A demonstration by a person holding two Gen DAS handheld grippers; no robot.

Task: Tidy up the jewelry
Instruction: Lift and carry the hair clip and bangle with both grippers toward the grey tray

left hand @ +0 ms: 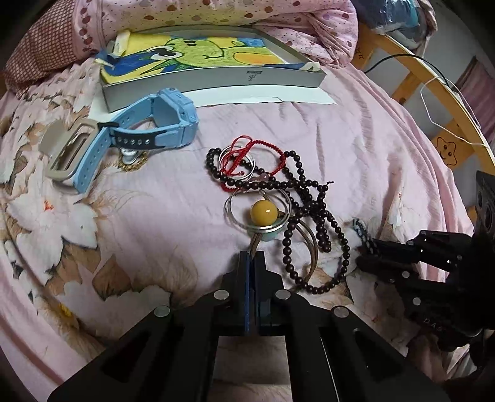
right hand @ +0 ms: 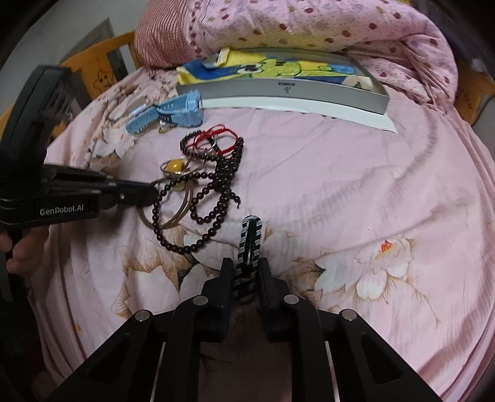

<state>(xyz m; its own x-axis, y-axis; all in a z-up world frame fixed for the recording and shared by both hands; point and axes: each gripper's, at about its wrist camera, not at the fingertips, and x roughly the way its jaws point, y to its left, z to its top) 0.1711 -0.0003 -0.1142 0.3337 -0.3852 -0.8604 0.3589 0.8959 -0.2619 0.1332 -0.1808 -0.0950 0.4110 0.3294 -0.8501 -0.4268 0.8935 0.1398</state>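
Nearest in the right wrist view, the right gripper (right hand: 246, 263) has its fingers pressed against a black-and-white braided bracelet (right hand: 249, 244), which stands on edge between them on the pink flowered bedsheet (right hand: 340, 185). In the left wrist view the left gripper (left hand: 252, 256) is closed down tight, with thin brown cords (left hand: 309, 247) running in between its fingertips (whether the pads truly pinch them is hard to tell at that angle).

Just beyond the left gripper lies the tangle of jewelry. A yellow bead (left hand: 264, 212) sits inside a ring of thin silver bangles (left hand: 230, 213), and a long string of dark wooden beads (left hand: 309, 198) loops around and beside it, trailing toward the right gripper. Farther on, a red woven cord bracelet (left hand: 263, 145) lies over another pair of silver rings.

To the left of the pile and well apart from it rests a light blue watch (left hand: 161, 123) with a grey buckle, and a small gold chain (left hand: 133, 164) peeks from under its strap.

At the back, a shallow grey box (left hand: 216, 83) holds a bright cartoon drawing, against a pink spotted quilt (left hand: 216, 15).
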